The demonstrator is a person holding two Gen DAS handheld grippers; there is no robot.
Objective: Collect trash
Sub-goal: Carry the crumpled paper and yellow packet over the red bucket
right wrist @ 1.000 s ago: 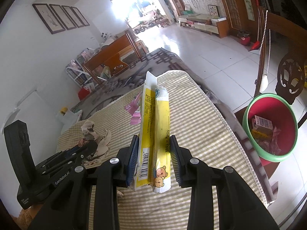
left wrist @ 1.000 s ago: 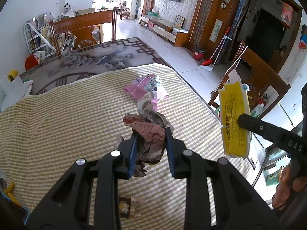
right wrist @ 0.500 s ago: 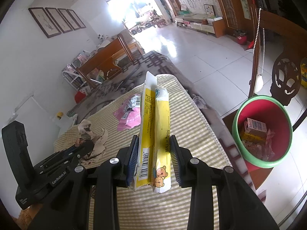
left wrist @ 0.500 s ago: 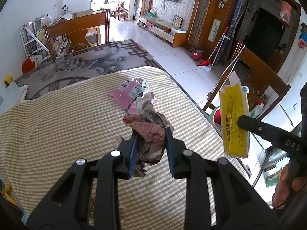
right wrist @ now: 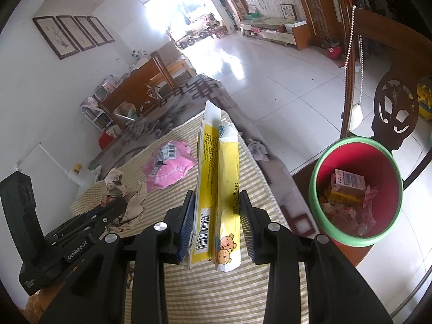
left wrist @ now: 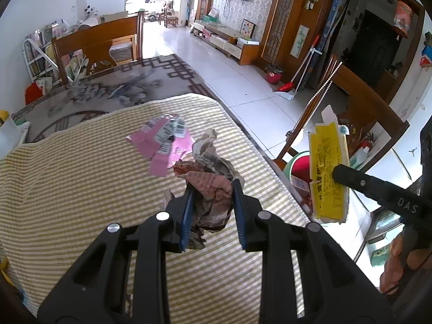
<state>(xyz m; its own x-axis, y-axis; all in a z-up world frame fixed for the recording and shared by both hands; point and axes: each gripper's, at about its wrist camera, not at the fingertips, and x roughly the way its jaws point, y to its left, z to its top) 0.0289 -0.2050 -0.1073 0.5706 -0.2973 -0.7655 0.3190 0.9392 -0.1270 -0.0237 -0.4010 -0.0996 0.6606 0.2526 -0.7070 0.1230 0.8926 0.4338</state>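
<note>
Right wrist view: a flattened yellow medicine box (right wrist: 217, 189) is clamped in the right gripper (right wrist: 216, 216) above the striped tablecloth (right wrist: 243, 291), and is best carried clear over the green-rimmed bin (right wrist: 356, 189) before being released. Only in the left wrist view is crumpled paper (left wrist: 212, 191) seen pinched in the left gripper (left wrist: 212, 210), with a pink wrapper (left wrist: 162, 145) left on the cloth

"50mg×15" on yellow carton (right wrist: 228, 186); "GenRobot.AI" on left hand-held gripper (right wrist: 108, 217); "DAS" on right hand-held gripper (left wrist: 340, 174).

light: bright daylight | source: blown-out far doorway (right wrist: 186, 13) | glare: floor tiles (right wrist: 229, 56) | edges: fisheye-bent, dark corners
</note>
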